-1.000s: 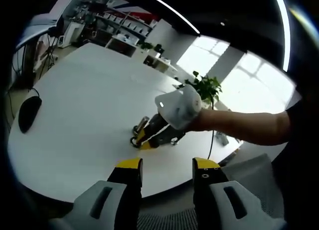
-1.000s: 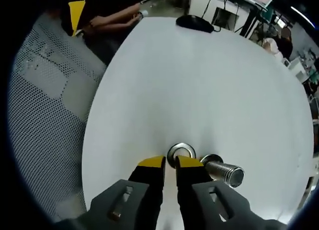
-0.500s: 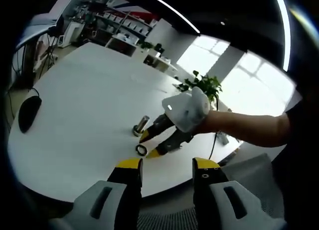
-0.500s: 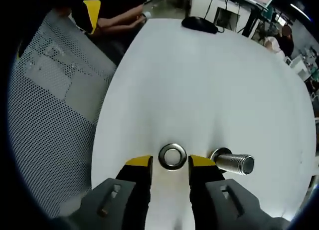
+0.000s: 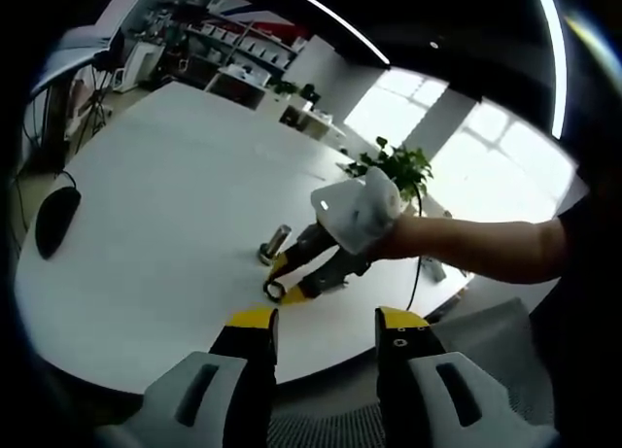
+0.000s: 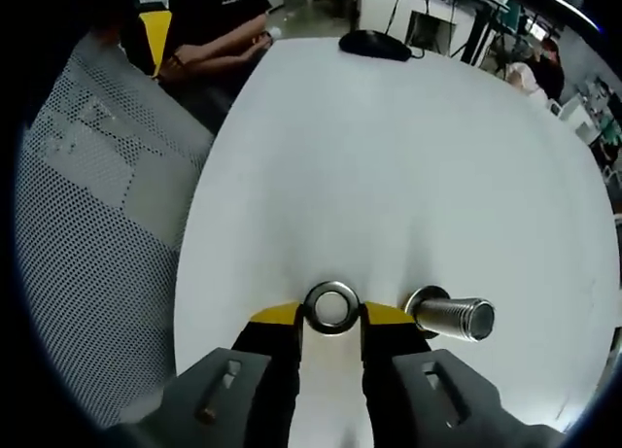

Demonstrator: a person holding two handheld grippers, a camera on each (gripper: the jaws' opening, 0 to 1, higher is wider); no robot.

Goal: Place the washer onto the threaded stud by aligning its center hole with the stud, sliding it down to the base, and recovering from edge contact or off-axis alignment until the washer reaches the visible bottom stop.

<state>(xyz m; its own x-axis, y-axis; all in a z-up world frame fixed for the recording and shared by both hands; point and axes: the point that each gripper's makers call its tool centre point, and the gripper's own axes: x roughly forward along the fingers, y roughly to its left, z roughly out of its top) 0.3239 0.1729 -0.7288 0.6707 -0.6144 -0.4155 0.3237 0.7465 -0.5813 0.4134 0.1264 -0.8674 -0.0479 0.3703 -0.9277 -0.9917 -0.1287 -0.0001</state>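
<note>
A shiny steel washer [image 6: 330, 309] lies flat on the white round table [image 6: 389, 156], with my right gripper [image 6: 330, 317] shut on it, its yellow-tipped jaws touching both sides of the ring. Just right of it stands the threaded stud [image 6: 452, 317] on its flanged base, apart from the washer. In the left gripper view the same washer [image 5: 275, 291] sits at the tip of the right gripper [image 5: 292, 285], held by a white-gloved hand [image 5: 355, 210], with the stud [image 5: 275, 242] just beyond. My left gripper [image 5: 328, 322] hovers open off the table's near edge, holding nothing.
A black mouse [image 5: 56, 220] lies near the table's left edge, also seen as the mouse [image 6: 374, 45] at the far side. A seated person [image 6: 219, 20] and a mesh chair [image 6: 87, 195] are beside the table. A potted plant [image 5: 398, 166] stands behind.
My right gripper's jaws, shut behind the washer a second ago, opened wide and have now closed in around the ring. The left gripper has not moved.
</note>
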